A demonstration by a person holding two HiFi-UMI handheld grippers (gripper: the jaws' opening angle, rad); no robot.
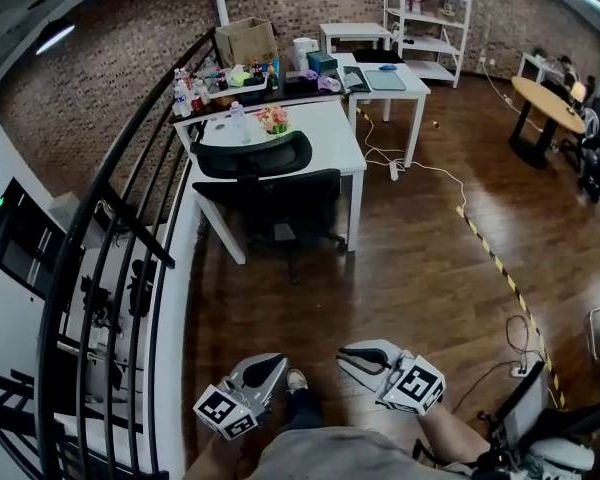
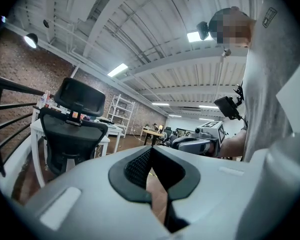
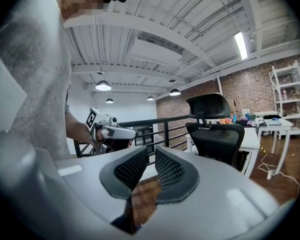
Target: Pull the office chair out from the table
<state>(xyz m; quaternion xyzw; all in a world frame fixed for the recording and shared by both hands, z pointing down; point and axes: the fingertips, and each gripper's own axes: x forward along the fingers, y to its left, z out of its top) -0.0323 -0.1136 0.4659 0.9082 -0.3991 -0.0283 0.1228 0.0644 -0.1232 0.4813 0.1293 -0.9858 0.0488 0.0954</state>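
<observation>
A black mesh office chair (image 1: 265, 183) with a headrest stands pushed in under a white table (image 1: 325, 128), well ahead of me across the wooden floor. Both grippers are low and close to my body, far short of the chair. My left gripper (image 1: 270, 366) points towards the chair, its pads closed together and empty (image 2: 150, 150). My right gripper (image 1: 352, 356) shows a narrow gap between its pads with nothing in it (image 3: 151, 151). In the left gripper view the chair (image 2: 72, 134) is at the left. In the right gripper view the chair (image 3: 217, 139) is at the right.
A black railing (image 1: 120, 268) runs along the left side. Yellow-black tape (image 1: 490, 253) crosses the floor at the right, near a white cable and power strip (image 1: 395, 168). Behind the table are a cluttered desk with a cardboard box (image 1: 245, 40) and a white shelf (image 1: 430, 8).
</observation>
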